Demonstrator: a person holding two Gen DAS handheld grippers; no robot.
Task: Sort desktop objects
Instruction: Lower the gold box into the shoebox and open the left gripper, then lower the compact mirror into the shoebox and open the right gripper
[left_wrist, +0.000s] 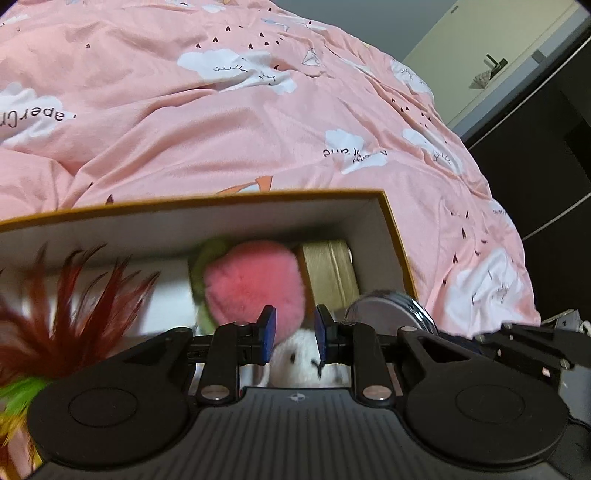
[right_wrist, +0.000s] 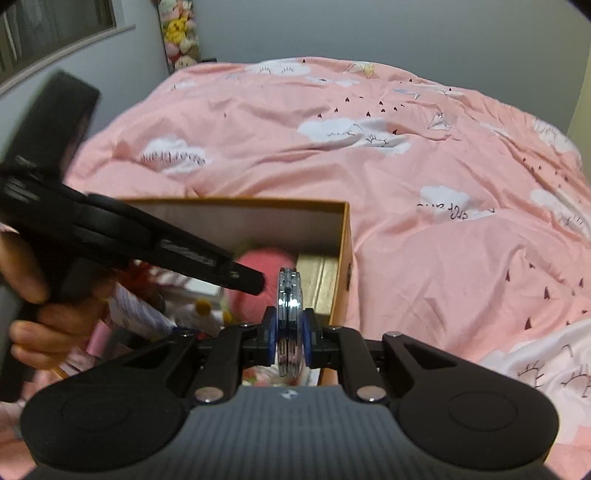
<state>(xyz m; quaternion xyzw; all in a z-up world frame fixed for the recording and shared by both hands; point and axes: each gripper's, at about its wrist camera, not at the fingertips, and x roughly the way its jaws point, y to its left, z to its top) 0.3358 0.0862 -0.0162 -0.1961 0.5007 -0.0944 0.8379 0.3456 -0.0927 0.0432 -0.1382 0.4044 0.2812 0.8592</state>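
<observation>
Round tin (right_wrist: 290, 317): clamped edge-on by right gripper (right_wrist: 290, 341). Left gripper (left_wrist: 293, 334): narrowed, nothing held. Pink plush (left_wrist: 255, 284) seen at twelve o'clock, inside box (left_wrist: 397, 243).

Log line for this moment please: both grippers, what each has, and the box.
left gripper: empty, over box | right gripper: shut on round disc, at box's right wall | box: pink plush, gold tin inside

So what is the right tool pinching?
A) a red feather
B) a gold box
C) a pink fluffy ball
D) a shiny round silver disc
D: in the right wrist view the right tool has both blue pads pressed against the edge-on shiny round disc, above the cardboard box; the pink fluffy ball lies loose inside the box.
</observation>
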